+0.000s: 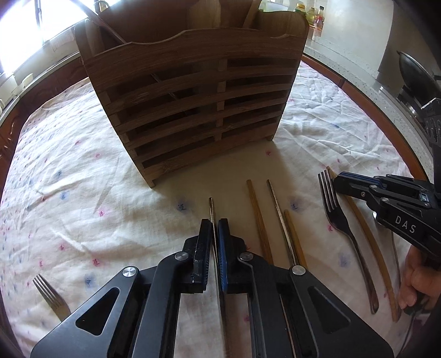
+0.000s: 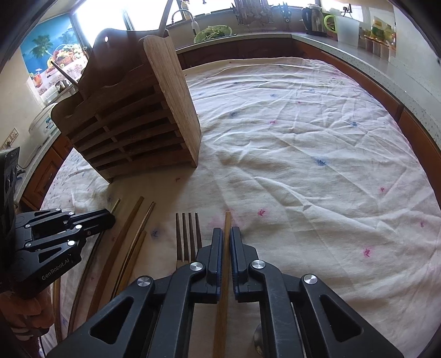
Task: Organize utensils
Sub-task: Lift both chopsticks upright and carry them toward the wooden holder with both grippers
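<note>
A slatted wooden utensil holder [image 1: 190, 91] stands on the cloth-covered table; it also shows at the left in the right wrist view [image 2: 132, 118]. My left gripper [image 1: 215, 228] is shut on a thin metal chopstick [image 1: 211, 209] low over the cloth in front of the holder. My right gripper [image 2: 226, 239] is shut on a wooden chopstick [image 2: 227, 223] just right of a fork [image 2: 187, 234]. Loose wooden chopsticks [image 1: 257, 214] and a metal chopstick [image 1: 278, 209] lie between the grippers. The right gripper also shows in the left wrist view [image 1: 337, 180] beside the fork [image 1: 330, 198].
A second fork [image 1: 49, 297] lies at the table's near left. The white floral tablecloth [image 2: 303, 143] spreads wide to the right. Kitchen counters with a kettle [image 2: 312, 16] and jars ring the table. A wok [image 1: 416, 74] sits at the right.
</note>
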Motion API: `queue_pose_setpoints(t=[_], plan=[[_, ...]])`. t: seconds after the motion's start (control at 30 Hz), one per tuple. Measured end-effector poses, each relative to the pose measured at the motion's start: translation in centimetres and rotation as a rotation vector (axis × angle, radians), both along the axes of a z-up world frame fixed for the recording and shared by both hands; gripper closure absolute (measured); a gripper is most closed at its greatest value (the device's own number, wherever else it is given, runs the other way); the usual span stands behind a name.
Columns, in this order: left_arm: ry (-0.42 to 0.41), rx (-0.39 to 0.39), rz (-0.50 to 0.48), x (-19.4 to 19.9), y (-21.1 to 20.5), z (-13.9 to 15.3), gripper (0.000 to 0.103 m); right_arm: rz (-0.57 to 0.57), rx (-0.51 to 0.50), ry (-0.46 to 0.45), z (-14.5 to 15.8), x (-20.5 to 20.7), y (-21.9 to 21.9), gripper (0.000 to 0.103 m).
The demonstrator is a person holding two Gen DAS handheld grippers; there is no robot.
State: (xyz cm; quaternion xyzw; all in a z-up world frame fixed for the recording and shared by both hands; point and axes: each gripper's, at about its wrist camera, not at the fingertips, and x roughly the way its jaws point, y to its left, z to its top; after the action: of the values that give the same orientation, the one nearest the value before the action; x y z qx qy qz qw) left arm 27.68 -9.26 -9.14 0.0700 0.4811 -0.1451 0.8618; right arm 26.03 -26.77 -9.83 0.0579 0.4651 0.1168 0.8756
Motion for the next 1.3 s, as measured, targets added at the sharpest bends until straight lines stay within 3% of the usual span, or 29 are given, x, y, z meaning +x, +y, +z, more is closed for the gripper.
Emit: queue_pose_setpoints(t=[0.27,0.77,1.3], plan=[[-0.031,-0.118,0.025,-3.1,2.9,2.8,0.099,-0.004,0.094,-0.069,3.3,-2.7,-0.7,0.098],[-0.164,-0.283,0.039,-9.5,6.4,9.7,0.099,-0.005,0.148,-0.220,9.4,-7.9,-1.3,0.098],[-0.237,-0.328,0.063,-12.7,8.2,12.5,0.099,0.007,0.161,-0.327,13.4,-11.6,-1.3,0.098]])
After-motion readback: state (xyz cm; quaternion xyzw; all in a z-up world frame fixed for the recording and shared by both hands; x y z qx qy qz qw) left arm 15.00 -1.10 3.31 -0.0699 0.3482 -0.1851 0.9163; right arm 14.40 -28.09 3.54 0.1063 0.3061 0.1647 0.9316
